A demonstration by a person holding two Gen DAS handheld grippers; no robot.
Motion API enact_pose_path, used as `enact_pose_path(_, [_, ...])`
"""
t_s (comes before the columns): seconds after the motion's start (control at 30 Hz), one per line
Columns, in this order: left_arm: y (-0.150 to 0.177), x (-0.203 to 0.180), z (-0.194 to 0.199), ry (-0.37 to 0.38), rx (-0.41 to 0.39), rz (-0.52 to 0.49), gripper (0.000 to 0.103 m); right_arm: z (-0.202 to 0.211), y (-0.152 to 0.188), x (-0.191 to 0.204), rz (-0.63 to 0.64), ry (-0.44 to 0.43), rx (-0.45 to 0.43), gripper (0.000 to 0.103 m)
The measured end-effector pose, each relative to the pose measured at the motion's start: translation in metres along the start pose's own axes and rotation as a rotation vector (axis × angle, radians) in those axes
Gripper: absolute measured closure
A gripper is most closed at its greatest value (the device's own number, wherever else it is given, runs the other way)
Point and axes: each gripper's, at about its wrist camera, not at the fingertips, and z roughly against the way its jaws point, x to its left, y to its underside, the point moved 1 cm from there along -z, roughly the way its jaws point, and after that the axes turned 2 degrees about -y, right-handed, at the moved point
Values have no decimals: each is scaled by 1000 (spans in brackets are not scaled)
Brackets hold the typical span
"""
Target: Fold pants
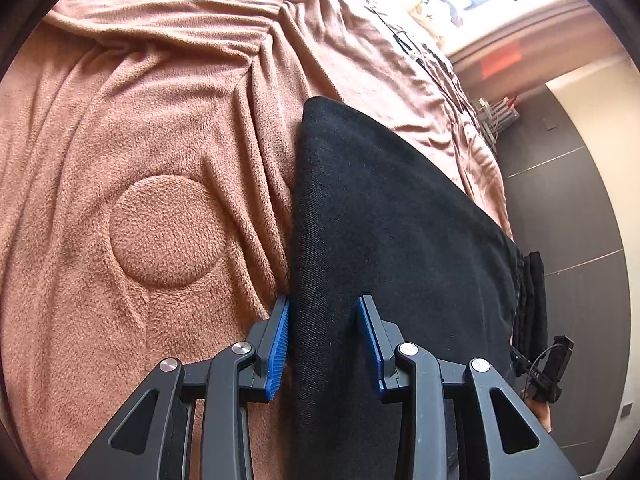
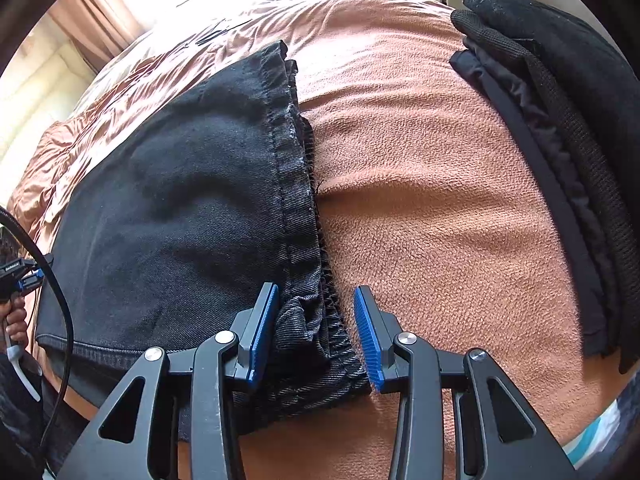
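A bed (image 1: 140, 160) covered with a brown fleece blanket (image 2: 420, 200) filled most of both views, giving a broad soft surface for the work. On it lay the black pants (image 1: 380, 220), already folded into a thick flat bundle: in the left wrist view they ran from the centre down to the lower edge, and in the right wrist view they took up the left half, with hems and the gathered waistband stacked along the bundle's right edge. At the upper right of the right wrist view sat a pile of dark folded clothes (image 2: 560, 140), well apart from the pants, probably finished pieces set aside.

The left claw (image 1: 324, 344) stood released at the lower centre, its blue pads either side of the bundle's left edge without pressing it. The right claw (image 2: 316, 336) was likewise released, straddling the bunched waistband corner at the lower centre, nothing clamped. Both seemed posed at opposite edges to take hold for another fold or to lift the bundle toward the pile.
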Motion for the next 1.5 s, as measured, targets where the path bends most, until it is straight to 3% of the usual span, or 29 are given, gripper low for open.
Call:
enact_pose_path(0.1, [9,-4,3,66,16,-10,68,0,0,0,-3,-7,2,68])
enact_pose_path(0.2, [20,-3,0,76,34,-26,69,-1,1,-7,-36,-51,2,67])
enact_pose_path(0.23, [22,-2,-3,69,44,-25,72,-1,1,-10,-47,-67,3,67])
enact_pose_path(0.3, [23,1,-5,53,43,-27,89,-3,1,-14,-69,-95,7,67])
enact_pose_path(0.37, [22,-2,0,56,26,-24,96,-3,1,-18,-92,-117,11,67])
enact_pose_path(0.67, [7,-23,40,-8,-53,-73,97,2,3,-7,-76,-131,-1,69])
enact_pose_path(0.9, [1,-17,69,-32,-93,-72,97,2,6,18,-35,-141,11,69])
enact_pose_path(1.17, [-6,13,108,-70,-144,-42,97,-15,7,60,20,-172,39,69])
enact_pose_path(1.5, [-8,80,164,-113,-198,14,98,-44,7,122,98,-221,85,70])
